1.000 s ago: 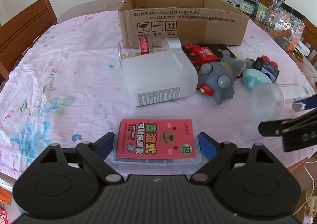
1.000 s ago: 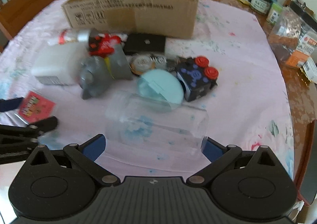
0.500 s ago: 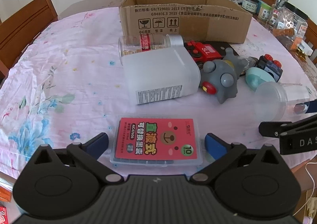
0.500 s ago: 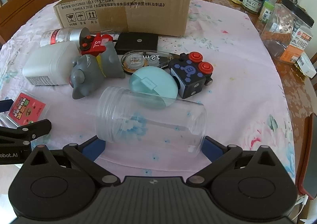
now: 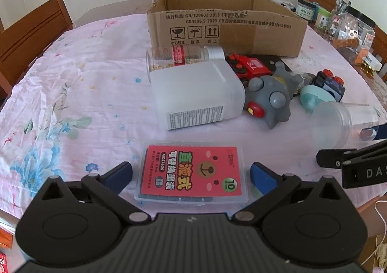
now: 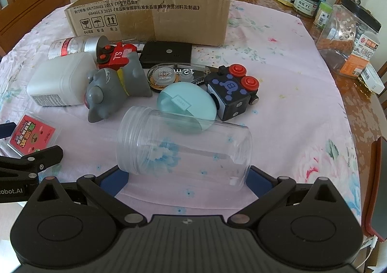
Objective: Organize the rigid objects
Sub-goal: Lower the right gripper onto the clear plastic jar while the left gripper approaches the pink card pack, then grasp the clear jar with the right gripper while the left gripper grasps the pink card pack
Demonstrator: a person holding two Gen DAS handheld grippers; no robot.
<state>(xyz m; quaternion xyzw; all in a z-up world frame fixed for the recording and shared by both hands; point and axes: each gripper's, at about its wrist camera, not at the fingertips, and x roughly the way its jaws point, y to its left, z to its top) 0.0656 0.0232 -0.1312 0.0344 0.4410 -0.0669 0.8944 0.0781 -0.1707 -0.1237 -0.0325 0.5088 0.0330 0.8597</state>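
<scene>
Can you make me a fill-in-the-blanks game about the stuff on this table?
1. The left claw sits around a flat case with a ____ label.
2. The clear jar between the right claw's fingers lies on its ____.
3. The cardboard box stands ____ the toys, at the far side.
4. The black cube toy has two red ____ on top.

Missing words: red; side; behind; buttons
</scene>
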